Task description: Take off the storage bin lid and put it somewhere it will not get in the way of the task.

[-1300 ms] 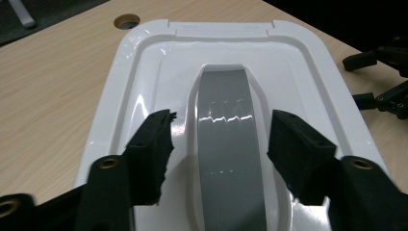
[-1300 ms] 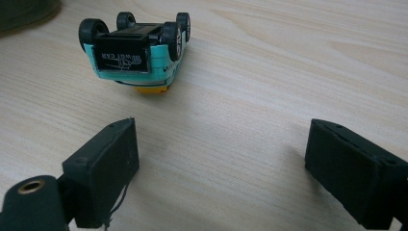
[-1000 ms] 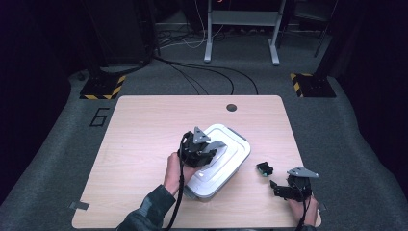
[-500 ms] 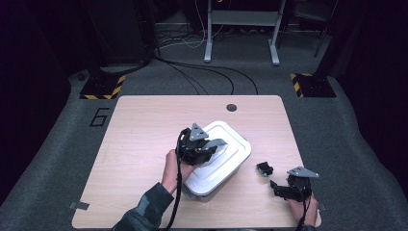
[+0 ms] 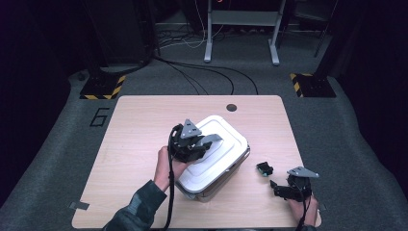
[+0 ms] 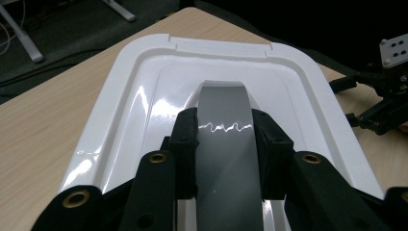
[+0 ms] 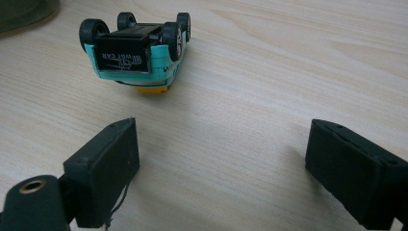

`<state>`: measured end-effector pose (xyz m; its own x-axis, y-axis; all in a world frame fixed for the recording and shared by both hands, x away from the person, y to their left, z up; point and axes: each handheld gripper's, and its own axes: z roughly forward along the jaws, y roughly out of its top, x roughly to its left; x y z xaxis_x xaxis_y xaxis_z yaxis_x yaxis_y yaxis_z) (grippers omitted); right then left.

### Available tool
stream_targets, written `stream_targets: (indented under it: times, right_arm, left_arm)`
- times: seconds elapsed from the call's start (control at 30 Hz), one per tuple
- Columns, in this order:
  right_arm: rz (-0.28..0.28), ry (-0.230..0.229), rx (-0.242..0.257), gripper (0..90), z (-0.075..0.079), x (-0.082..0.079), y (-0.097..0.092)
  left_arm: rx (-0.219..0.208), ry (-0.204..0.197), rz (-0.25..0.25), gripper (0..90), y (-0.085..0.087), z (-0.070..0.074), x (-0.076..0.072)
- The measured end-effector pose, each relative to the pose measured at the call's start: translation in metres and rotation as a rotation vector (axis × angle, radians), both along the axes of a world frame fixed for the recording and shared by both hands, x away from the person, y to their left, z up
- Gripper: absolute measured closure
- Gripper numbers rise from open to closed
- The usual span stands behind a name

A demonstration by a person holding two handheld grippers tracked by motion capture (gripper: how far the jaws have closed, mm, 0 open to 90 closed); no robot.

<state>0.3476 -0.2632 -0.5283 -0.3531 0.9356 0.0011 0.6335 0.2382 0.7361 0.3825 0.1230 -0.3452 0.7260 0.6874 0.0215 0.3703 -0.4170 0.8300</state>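
A white lid [image 5: 222, 155] lies tilted on a grey box [image 5: 230, 177] in the middle of the table. My left gripper [image 5: 201, 144] is shut on the lid's grey handle [image 5: 213, 140]. In the left gripper view the two pads clamp the handle [image 6: 224, 159] from both sides over the glossy lid [image 6: 139, 101]. A small teal toy car [image 5: 264, 168] lies on its roof, wheels up, on the table to the right of the box. My right gripper [image 5: 275, 186] rests just short of it, open. In the right gripper view the car [image 7: 137, 48] is ahead of the wide-apart jaws [image 7: 221, 163].
The light wooden table [image 5: 144, 125] has a round cable hole [image 5: 231, 107] near its far edge. Dark carpet surrounds it, with cables and metal stand legs [image 5: 240, 33] beyond. The right gripper also appears at the right edge of the left gripper view [image 6: 385, 96].
My left gripper has risen a little with the lid held by its handle, and the lid has tipped slightly. The right gripper and the car have stayed put.
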Motion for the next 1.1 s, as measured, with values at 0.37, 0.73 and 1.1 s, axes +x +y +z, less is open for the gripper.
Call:
stream_targets:
  times: [0.37,0.73,1.1]
  right_arm:
    - [0.001,-0.001,0.0,10.9,0.0,0.0,0.0]
    - [0.0,-0.003,0.001,11.3,0.0,0.0,0.0]
    - [0.001,-0.002,0.003,11.4,0.0,0.0,0.0]
  left_arm:
    - [0.004,-0.014,0.036,66.3,0.013,0.006,0.003]
    - [0.001,-0.034,0.057,66.3,0.019,0.015,0.009]
    - [0.001,-0.059,0.103,66.3,0.039,0.027,0.013]
